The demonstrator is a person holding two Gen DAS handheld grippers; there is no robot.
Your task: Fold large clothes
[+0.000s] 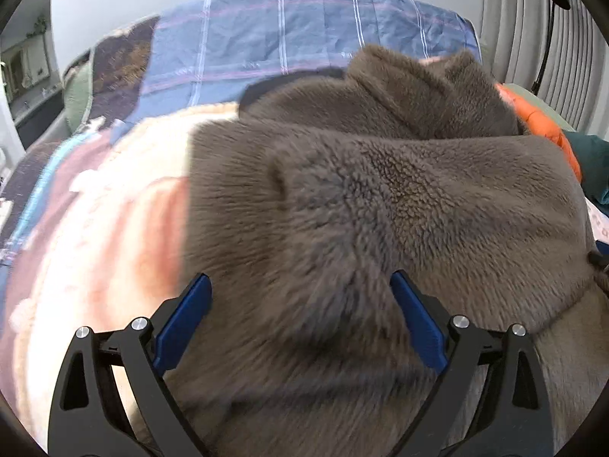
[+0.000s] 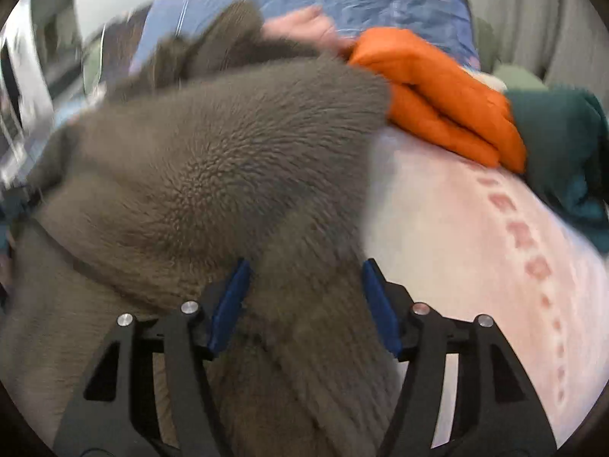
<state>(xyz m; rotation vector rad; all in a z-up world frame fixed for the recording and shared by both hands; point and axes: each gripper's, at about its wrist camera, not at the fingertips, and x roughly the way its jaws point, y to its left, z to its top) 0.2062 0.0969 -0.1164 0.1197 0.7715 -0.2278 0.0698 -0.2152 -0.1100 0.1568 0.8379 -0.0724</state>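
Fleece fills both views: a big, fuzzy grey-brown fleece jacket (image 1: 380,198) lies bunched up on a bed, on top of a pink and white blanket (image 1: 114,228). The left gripper (image 1: 300,289) sits right at the near side of the jacket with its blue fingers (image 1: 186,316) spread wide, and soft fleece bulges between them. I cannot tell if they press on it. The right gripper (image 2: 304,278) is at the jacket's other near part, and a thick fold of fleece runs between its blue fingers (image 2: 230,304), which are partly apart; the fingers touch the fold on both sides. Behind the jacket lies a blue checked sheet (image 1: 285,38). Just beside the jacket, on its far right, sits an orange puffy jacket (image 2: 441,95), and a dark green cloth (image 2: 563,144) lies next to that. Both views are blurry
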